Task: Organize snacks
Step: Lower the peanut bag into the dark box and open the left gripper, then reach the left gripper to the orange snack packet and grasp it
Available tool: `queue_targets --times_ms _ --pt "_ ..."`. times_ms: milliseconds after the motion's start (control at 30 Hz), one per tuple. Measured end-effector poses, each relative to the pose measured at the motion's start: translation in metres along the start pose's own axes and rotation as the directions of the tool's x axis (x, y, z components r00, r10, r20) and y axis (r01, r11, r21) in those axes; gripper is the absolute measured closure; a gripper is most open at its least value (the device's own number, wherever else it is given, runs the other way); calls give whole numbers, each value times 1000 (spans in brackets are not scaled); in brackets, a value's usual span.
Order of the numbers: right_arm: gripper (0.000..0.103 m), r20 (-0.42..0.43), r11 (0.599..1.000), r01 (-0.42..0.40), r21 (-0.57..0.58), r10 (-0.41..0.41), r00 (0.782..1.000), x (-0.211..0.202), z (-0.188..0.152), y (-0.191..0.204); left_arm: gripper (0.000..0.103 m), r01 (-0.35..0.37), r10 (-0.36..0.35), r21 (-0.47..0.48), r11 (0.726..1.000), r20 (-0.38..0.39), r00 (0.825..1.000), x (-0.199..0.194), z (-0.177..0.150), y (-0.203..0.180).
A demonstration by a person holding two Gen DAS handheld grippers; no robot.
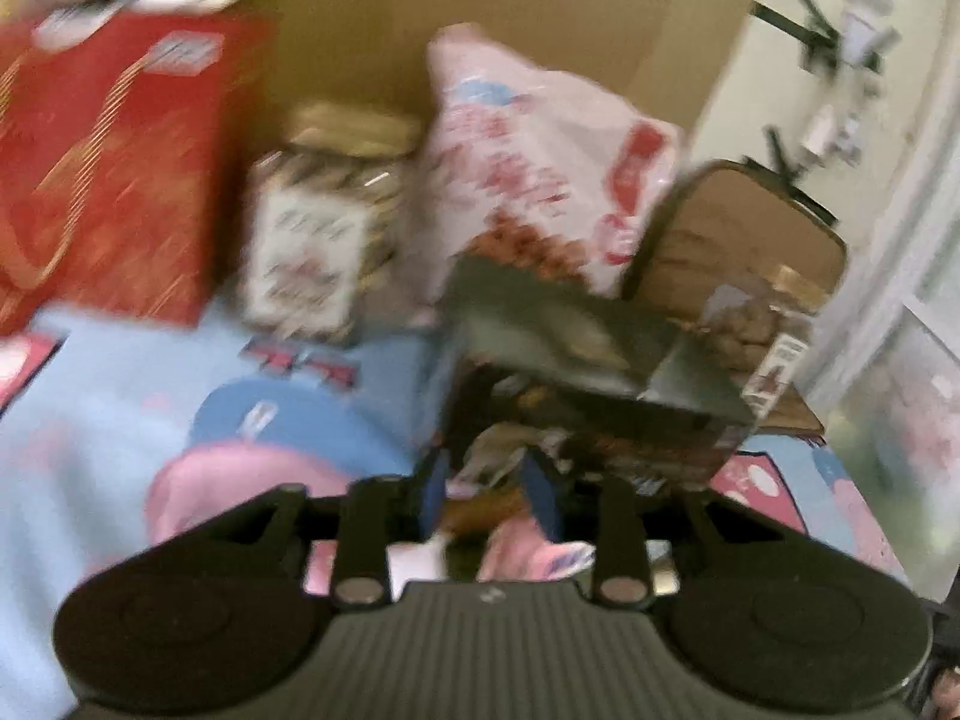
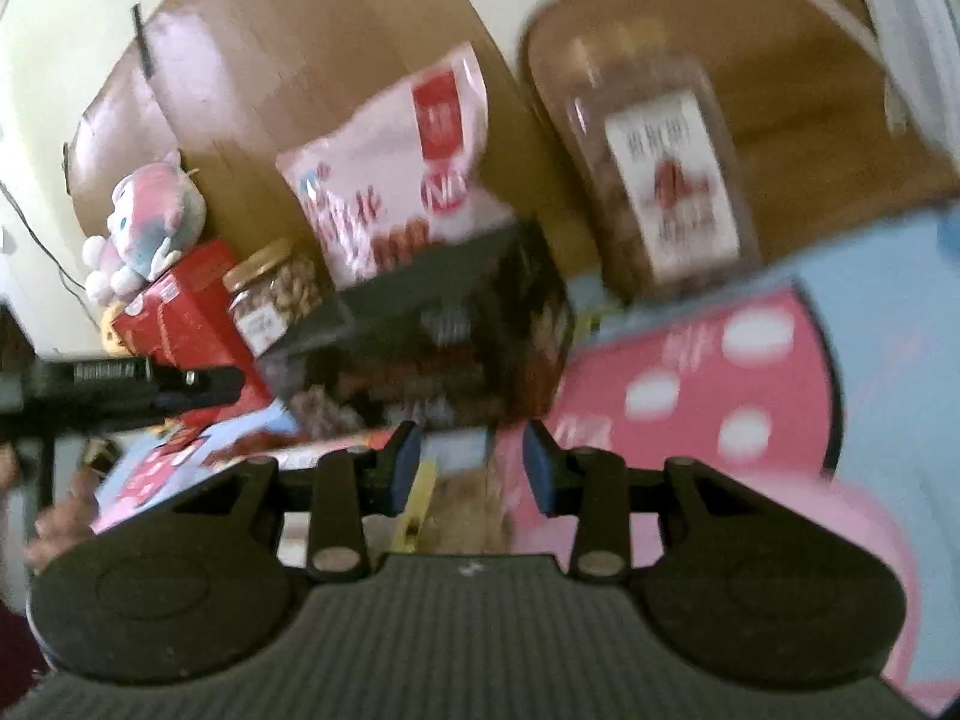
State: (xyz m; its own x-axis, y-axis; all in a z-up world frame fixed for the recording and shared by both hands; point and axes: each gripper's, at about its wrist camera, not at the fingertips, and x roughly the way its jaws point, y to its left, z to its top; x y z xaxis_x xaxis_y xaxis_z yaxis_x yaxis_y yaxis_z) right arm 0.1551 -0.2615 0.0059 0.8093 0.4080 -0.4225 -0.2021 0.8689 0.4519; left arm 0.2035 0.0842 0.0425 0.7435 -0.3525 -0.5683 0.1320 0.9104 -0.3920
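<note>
Both grippers, left (image 1: 489, 495) and right (image 2: 471, 465), hang apart and empty before the dark box (image 2: 432, 330), seemingly just set down; next needs another snack chosen

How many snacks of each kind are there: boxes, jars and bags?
Boxes: 2, the red box and the dark box.
Jars: 2, the small jar and the big jar.
Bags: 1, the pink bag.
Total: 5.

Motion blur smears the dark box (image 1: 576, 354), perhaps hiding its print.
</note>
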Motion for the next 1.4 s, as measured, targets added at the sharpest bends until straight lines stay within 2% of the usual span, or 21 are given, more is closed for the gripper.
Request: queue_targets --times_ms 167,233,433,533,633,700,800,867,933,1033,1167,1300,1400 --pt "62 -10 999 -22 -47 22 1000 7 0 25 64 -24 30 -179 983 28 999 -17 -10 49" --pt "62 -19 998 -27 -64 26 999 16 2 37 64 -20 28 -216 976 33 999 -18 -9 57" --pt "62 -59 990 -128 -66 124 991 65 16 76 64 12 -18 -237 971 -22 1000 11 -11 53" --pt "62 -92 991 -126 -46 121 988 93 22 85 65 42 -54 -235 971 -46 997 15 -15 44" --pt "64 -173 991 -109 -75 95 980 113 16 89 65 32 -42 -159 987 -58 997 7 -23 30" --pt "64 -175 986 -102 -134 77 982 103 11 94 65 40 -49 -144 989 -61 997 -2 -32 26" --pt "64 -191 972 -123 -202 84 978 80 -1 99 65 91 -108 -150 985 -106 989 -9 -50 23" --pt "64 -212 963 -136 -232 87 974 67 -15 99 61 116 -134 -144 983 -118 984 -13 -62 20" --pt "64 -188 954 -150 -260 102 977 51 -24 99 62 127 -147 -169 977 -113 983 -18 -63 23" --pt "62 -187 955 -182 -233 140 972 43 -23 98 62 133 -157 -231 964 -85 984 -25 -55 35" --pt "61 -198 966 -133 -221 89 976 57 -12 100 56 136 -165 -284 949 -79 983 -24 -42 46" --pt "61 -245 985 -158 -63 138 960 79 7 87 54 153 -203 -346 926 -112 973 -8 -38 53" --pt "61 -261 986 -162 -27 149 954 91 16 85 52 152 -213 -394 907 -117 970 4 -39 59"
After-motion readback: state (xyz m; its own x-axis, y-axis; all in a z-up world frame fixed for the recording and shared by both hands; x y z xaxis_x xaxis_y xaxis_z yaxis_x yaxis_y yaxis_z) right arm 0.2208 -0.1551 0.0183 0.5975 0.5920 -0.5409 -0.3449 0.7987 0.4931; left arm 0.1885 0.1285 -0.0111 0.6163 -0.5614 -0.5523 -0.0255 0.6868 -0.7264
